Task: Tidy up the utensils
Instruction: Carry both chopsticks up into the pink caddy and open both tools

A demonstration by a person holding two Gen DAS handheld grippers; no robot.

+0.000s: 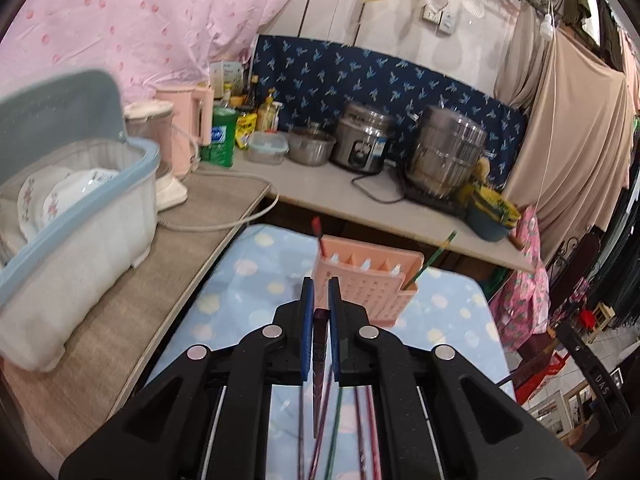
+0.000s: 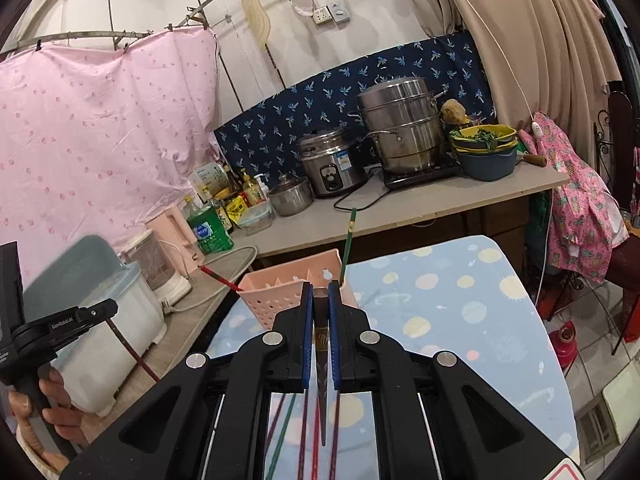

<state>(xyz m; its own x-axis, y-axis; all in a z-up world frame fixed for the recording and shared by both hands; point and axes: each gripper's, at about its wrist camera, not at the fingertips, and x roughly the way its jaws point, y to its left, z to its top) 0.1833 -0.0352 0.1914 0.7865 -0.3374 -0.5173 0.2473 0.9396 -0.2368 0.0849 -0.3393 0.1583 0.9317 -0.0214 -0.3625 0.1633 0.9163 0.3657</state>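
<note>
One chopstick (image 1: 321, 344) is pinched tight in the left gripper (image 1: 321, 292), another chopstick (image 2: 321, 320) in the right gripper (image 2: 321, 294). Each should be tipped down slowly and dropped into the pink holder (image 2: 276, 292).

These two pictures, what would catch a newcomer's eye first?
Front and centre, each black gripper, left and right, is clamped on a dark chopstick. Just beyond stands a pink utensil holder on the dotted blue tablecloth, with shiny steel pots on the counter behind.
</note>
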